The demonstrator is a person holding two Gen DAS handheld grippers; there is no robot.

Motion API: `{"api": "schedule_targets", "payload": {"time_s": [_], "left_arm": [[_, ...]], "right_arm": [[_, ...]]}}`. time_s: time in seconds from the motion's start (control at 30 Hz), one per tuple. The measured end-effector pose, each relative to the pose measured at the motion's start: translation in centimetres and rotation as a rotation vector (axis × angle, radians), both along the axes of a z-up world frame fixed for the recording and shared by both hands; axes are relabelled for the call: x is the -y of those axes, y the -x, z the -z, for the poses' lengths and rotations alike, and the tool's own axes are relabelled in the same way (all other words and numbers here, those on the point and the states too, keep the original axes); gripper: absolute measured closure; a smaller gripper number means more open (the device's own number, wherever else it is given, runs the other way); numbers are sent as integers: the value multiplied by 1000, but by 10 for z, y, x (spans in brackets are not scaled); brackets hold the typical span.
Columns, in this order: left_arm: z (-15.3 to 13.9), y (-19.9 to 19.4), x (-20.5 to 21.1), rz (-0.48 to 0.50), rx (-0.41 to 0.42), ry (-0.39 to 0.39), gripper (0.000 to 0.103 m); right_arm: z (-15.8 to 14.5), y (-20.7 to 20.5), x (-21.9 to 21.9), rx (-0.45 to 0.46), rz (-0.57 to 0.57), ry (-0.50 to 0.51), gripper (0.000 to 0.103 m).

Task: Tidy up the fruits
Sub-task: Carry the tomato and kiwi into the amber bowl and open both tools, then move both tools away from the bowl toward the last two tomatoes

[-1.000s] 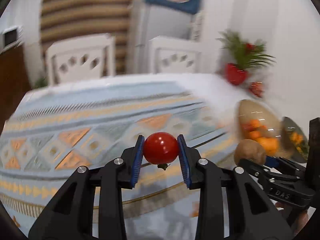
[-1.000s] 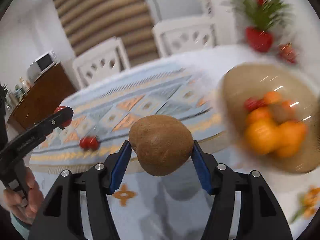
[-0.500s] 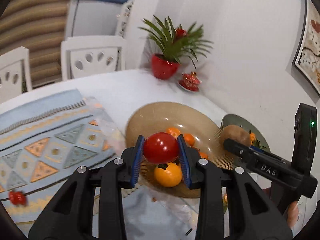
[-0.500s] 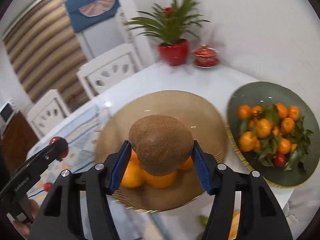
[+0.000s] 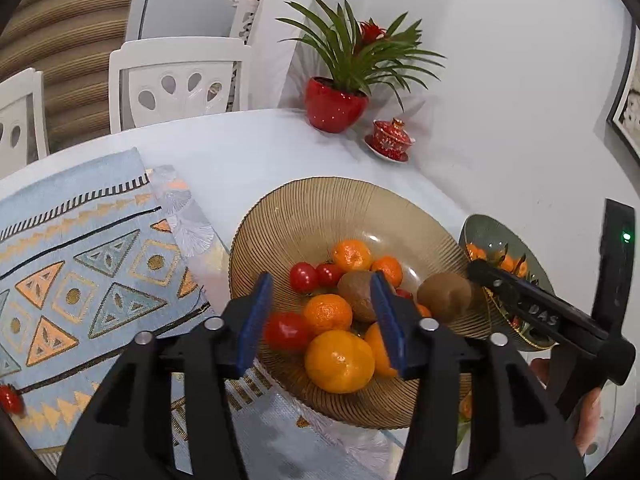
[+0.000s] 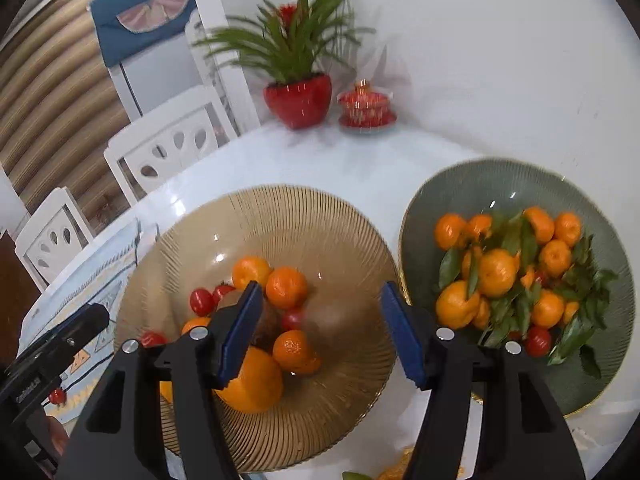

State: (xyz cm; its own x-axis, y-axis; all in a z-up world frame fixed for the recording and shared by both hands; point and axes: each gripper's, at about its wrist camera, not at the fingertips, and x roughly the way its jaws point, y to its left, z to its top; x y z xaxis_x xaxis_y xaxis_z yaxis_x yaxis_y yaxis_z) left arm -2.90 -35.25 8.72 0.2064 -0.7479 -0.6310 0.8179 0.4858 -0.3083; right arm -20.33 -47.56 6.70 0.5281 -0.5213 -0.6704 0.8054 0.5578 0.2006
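The amber ribbed bowl [image 5: 320, 200] [image 6: 300, 208] holds several mandarins, small tomatoes and a kiwi [image 5: 358, 294]. My left gripper [image 5: 320, 280] hangs open over the bowl's near side. A blurred red tomato [image 5: 286, 332] sits loose just under its left pad, among the fruit. My right gripper [image 6: 320, 286] is open above the same bowl. A blurred brown kiwi [image 6: 332, 316] [image 5: 446, 298] lies free between and below its fingers, off the pads. In the left wrist view the right gripper [image 5: 480, 276] shows at the bowl's right rim.
A green bowl [image 6: 500, 184] of leafy mandarins stands right of the amber one. A red potted plant [image 5: 334, 104] and a red lidded cup [image 5: 390, 140] stand by the wall. The patterned runner [image 5: 80, 240] carries a small tomato [image 5: 8, 398]. White chairs stand behind the table.
Both grippers have opened over the amber bowl. The tomato has left the left pads and the kiwi has left the right pads; both are dropping into the bowl.
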Motion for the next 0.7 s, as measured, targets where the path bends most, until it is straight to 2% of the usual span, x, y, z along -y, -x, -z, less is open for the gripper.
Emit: {"api": "schedule_targets", "payload": {"time_s": [0.2,0.37,0.47,0.6,0.67,0.7], "left_arm": [[-2,0,-18,-13,-8,1,51],[-10,0,-51,-51,-3,4,50],[-16,-1,-80,-87,-3,19,49],[-22,-4,-126,-160,16,29,38],[-25,-7,-155,-192,20,39,41],[-27,-8,-172,-195,29,42,46]], "right_arm": [[-8,1,-24,8,-47,22,41],[-12,-9,-55,28,-130,1,41],[-19,-20,-84,37,-202,14,37],[-23,-44,-129,29,-314,38,35],[-22,-57,-151,41,-378,30,38],[-21,-63,-161,46,-407,24,40]]}}
